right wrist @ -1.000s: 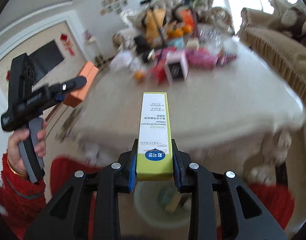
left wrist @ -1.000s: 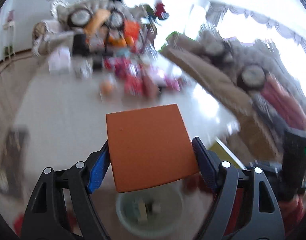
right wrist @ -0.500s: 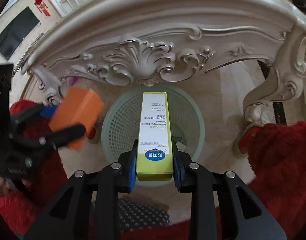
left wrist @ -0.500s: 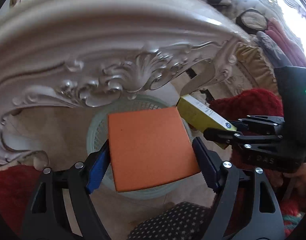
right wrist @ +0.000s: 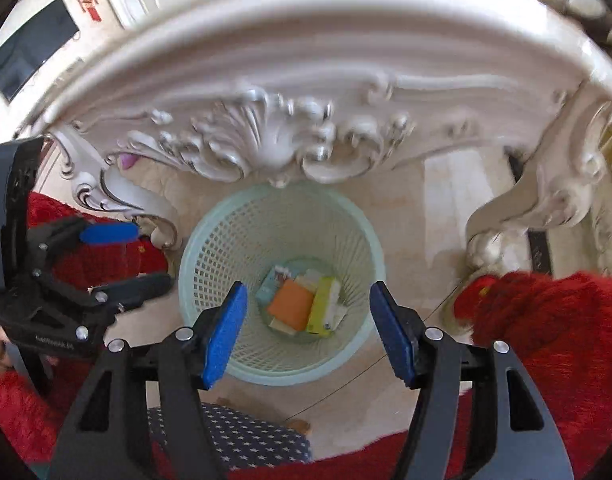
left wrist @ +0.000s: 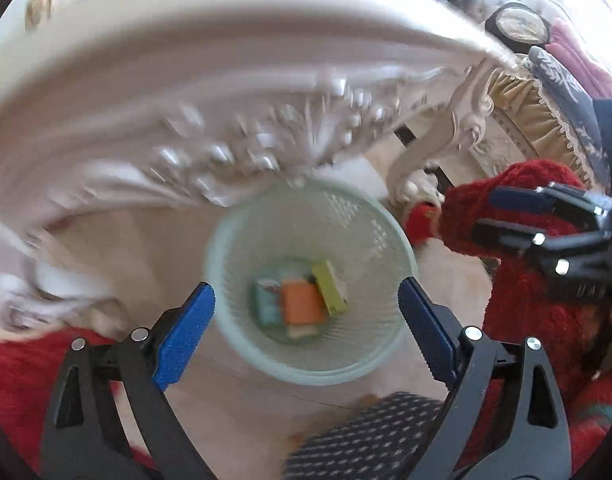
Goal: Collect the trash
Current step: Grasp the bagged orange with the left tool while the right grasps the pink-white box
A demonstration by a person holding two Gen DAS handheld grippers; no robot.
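Observation:
A pale green mesh waste basket (left wrist: 389, 240) (right wrist: 210, 240) stands on the floor under the table edge. An orange box (left wrist: 302, 302) (right wrist: 292, 304) and a yellow-green box (left wrist: 329, 288) (right wrist: 321, 312) lie in its bottom with other small cartons. My left gripper (left wrist: 306, 332) is open and empty above the basket; it also shows at the left of the right wrist view (right wrist: 122, 254). My right gripper (right wrist: 307, 332) is open and empty above the basket; it also shows at the right of the left wrist view (left wrist: 505, 214).
The carved white table apron (right wrist: 274, 140) (left wrist: 226, 120) overhangs the far side of the basket, with a curved leg (right wrist: 517, 216) to the right. Red sleeves and a dotted dark cloth (right wrist: 234, 432) lie close below. A sofa with cushions (left wrist: 545, 92) stands at the right.
Both grippers have opened. The orange box and the yellow-green box have dropped from them into the basket.

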